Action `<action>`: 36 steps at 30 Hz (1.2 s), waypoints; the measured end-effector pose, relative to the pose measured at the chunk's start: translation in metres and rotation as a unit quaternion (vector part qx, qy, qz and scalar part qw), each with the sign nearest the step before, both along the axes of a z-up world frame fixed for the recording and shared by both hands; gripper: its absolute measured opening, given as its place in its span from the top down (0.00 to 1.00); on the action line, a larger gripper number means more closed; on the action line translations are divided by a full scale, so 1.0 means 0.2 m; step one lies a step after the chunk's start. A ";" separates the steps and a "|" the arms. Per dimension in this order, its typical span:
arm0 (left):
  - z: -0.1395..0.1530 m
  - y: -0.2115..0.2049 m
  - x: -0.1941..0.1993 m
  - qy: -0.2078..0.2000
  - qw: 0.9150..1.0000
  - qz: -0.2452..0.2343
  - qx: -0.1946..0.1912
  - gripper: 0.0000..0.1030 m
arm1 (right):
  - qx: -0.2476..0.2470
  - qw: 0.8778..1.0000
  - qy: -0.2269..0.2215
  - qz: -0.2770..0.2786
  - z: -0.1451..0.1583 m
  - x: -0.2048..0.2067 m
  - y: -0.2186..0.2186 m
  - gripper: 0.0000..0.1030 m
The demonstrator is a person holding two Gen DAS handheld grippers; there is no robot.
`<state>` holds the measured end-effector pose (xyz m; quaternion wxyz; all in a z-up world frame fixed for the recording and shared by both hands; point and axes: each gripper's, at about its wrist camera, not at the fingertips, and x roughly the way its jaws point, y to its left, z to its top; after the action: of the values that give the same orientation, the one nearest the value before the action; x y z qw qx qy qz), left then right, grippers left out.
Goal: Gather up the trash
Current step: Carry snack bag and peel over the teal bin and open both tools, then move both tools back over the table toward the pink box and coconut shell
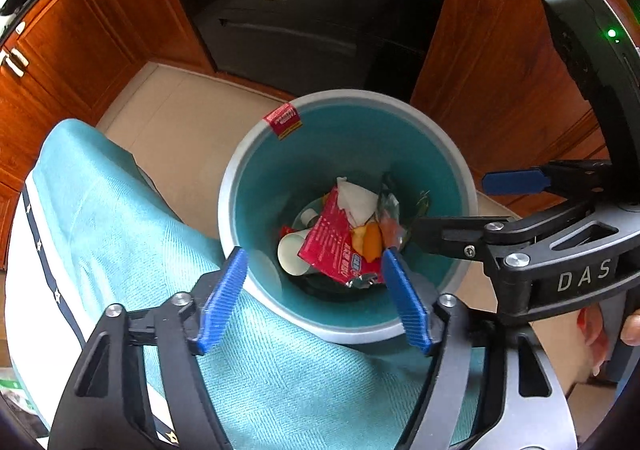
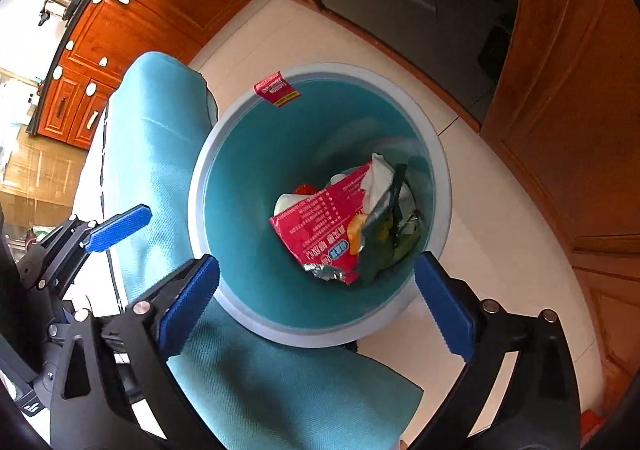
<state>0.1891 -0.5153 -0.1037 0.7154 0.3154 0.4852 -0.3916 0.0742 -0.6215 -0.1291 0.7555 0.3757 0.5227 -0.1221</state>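
Both your left gripper [image 1: 314, 298] and right gripper [image 2: 316, 306] hang wide open and empty above the bin [image 1: 240, 186], where the trash [image 1: 340, 238] already lies, right of centre toward 3 o'clock; further litter is not visible.

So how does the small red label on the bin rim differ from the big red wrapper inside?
The red label is small, flat, and sits on the bin rim at the far edge; the red wrapper is much larger, crumpled, and lies at the bottom among other trash. The wrapper shows torn silver foil; the label does not. Both are red with printed text.
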 end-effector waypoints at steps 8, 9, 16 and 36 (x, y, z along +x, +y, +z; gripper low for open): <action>0.01 0.03 -0.01 0.002 1.000 0.000 0.002 0.29 | 0.008 1.000 0.011 0.001 -0.01 0.00 0.03 0.06; 0.02 0.04 -0.01 0.002 1.000 0.001 0.001 0.29 | 0.009 1.000 0.012 0.002 0.00 0.00 0.03 0.06; 0.08 0.10 -0.03 -0.002 1.000 0.001 -0.011 0.29 | 0.003 1.000 0.013 0.004 0.04 -0.01 0.07 0.06; 0.38 0.54 -0.17 -0.046 0.996 0.025 -0.073 0.13 | -0.030 0.998 -0.009 0.052 0.35 -0.05 0.48 0.06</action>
<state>0.1556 -0.4066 -0.0285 0.7678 0.2680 0.4296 -0.3926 0.0645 -0.5259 -0.0592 0.7761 0.3263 0.5313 -0.0946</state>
